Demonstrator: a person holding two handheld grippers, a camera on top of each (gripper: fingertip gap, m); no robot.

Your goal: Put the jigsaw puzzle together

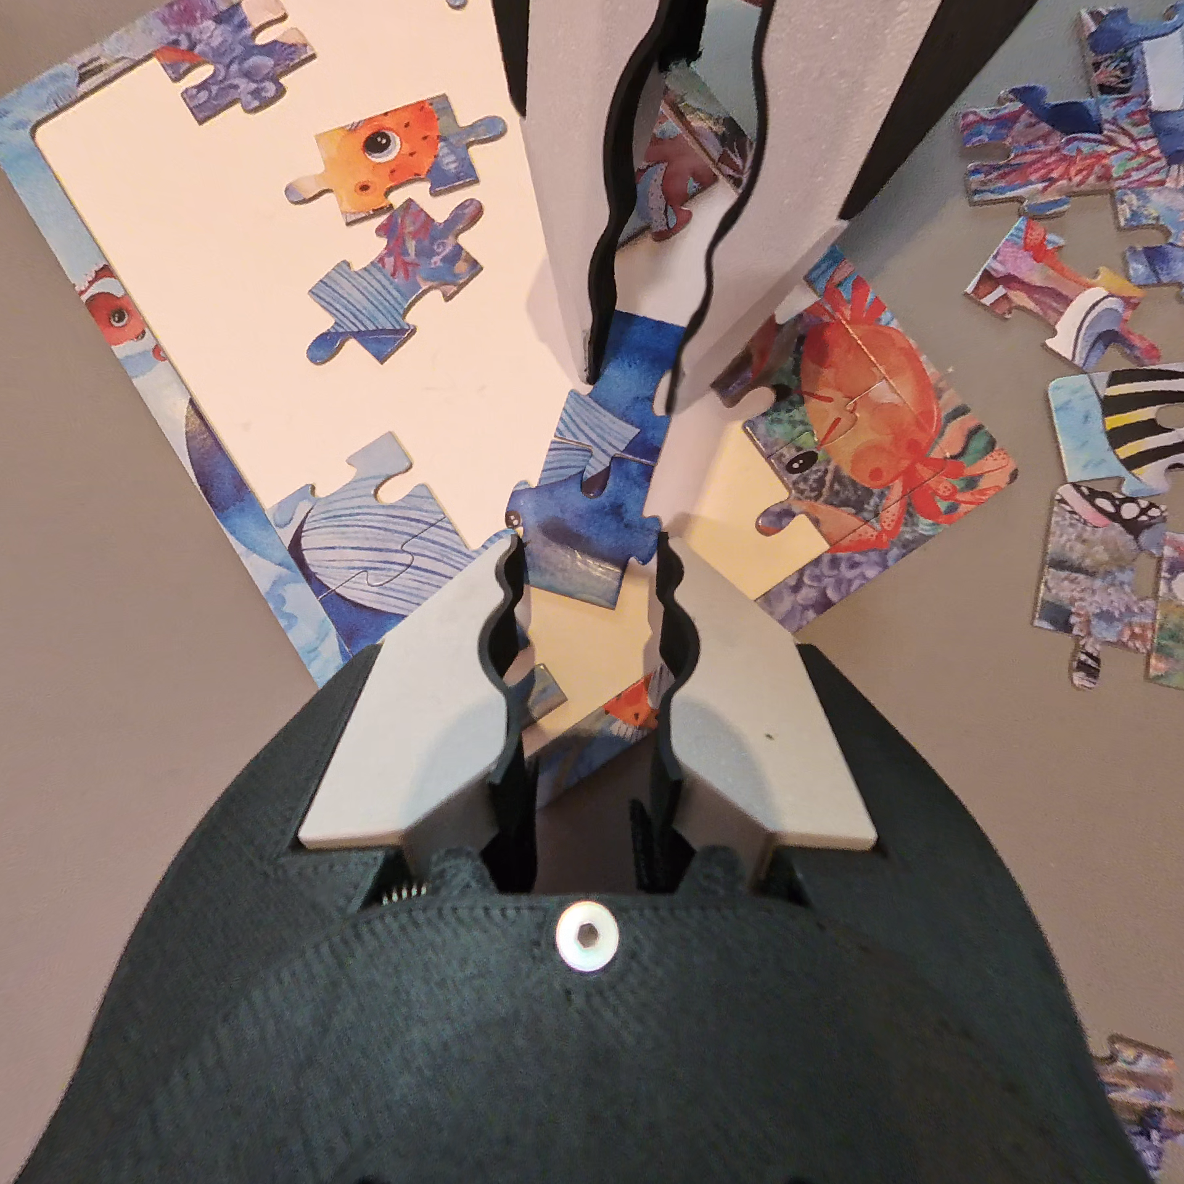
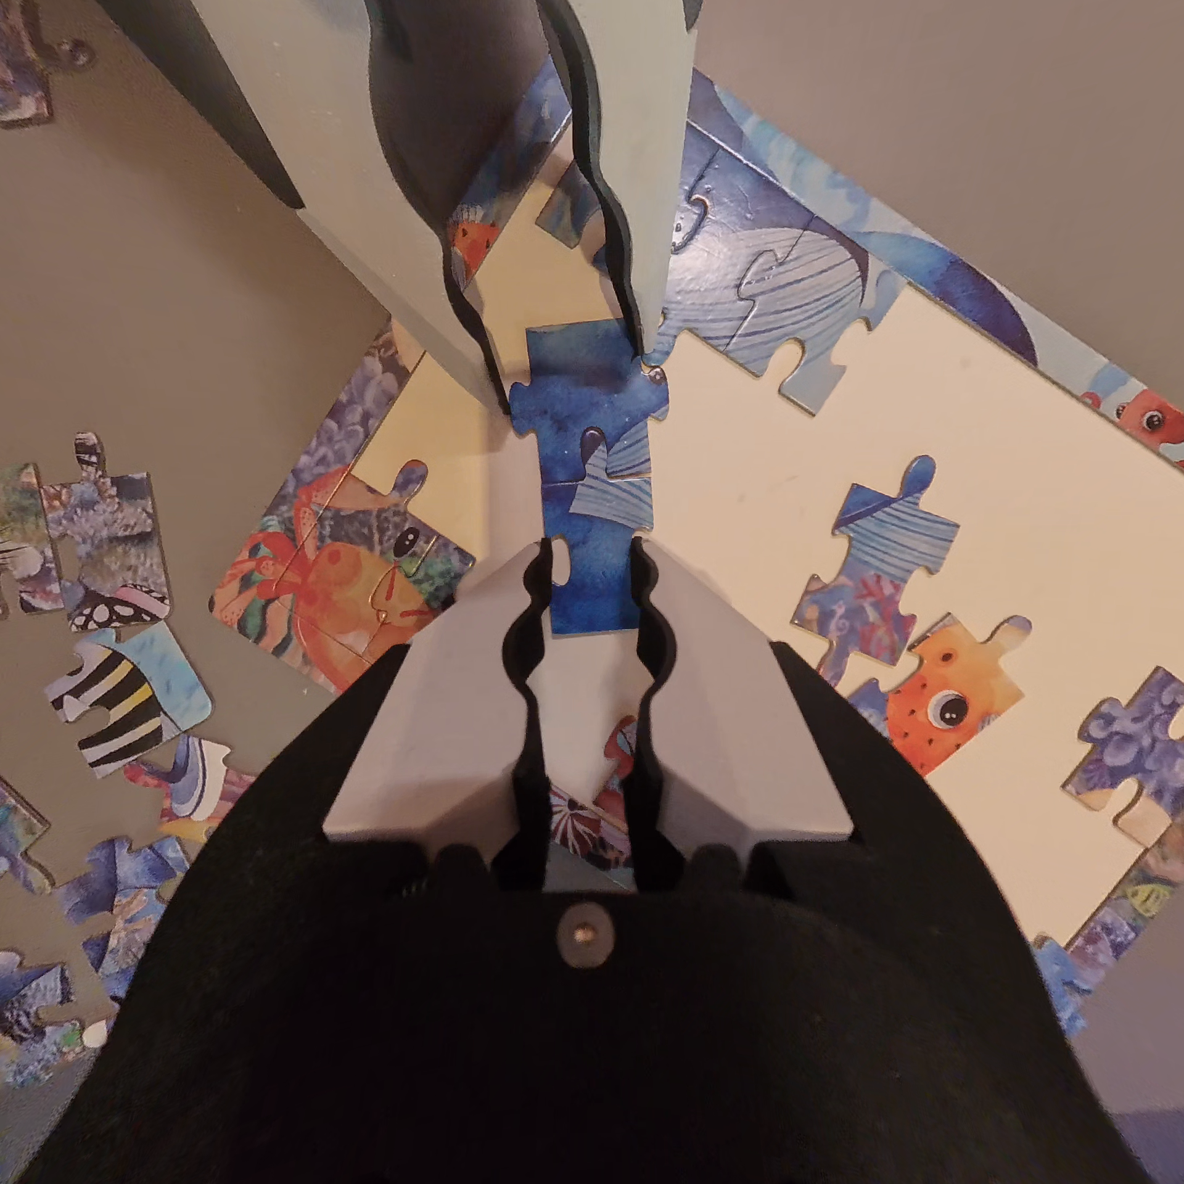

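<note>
your two grippers face each other over a short chain of dark blue pieces (image 1: 592,487) lying on the cream floor of the puzzle tray (image 1: 192,307), near the tray's corner where the crab section (image 1: 884,442) is already seated. the left gripper (image 1: 586,551) has its jaws partly spread, one pad at each side of the chain's near end; the right gripper (image 2: 589,557) brackets the opposite end the same way. whether the pads actually press the card or only sit beside it, i cannot tell.

the risk, as i judge it, is in the joints. these are thin, flat card pieces with glossy printed faces and small knobs and sockets. if you squeeze or push from both ends at once, the chain may buckle upward at a seam and pop apart. if you slide it toward the striped whale pieces (image 1: 378,544) along the tray's edge, a knob could ride over its neighbour rather than drop in, since the tray floor looks smooth and gives little grip. the wavy black pads are broad for such thin edges, so a piece could tilt or skid out sideways.

several pieces lie loose on the tray floor, among them the orange fish piece (image 1: 391,154); more lie scattered on the grey tabletop (image 1: 115,705) off the tray, including a striped fish piece (image 1: 1127,429).
</note>
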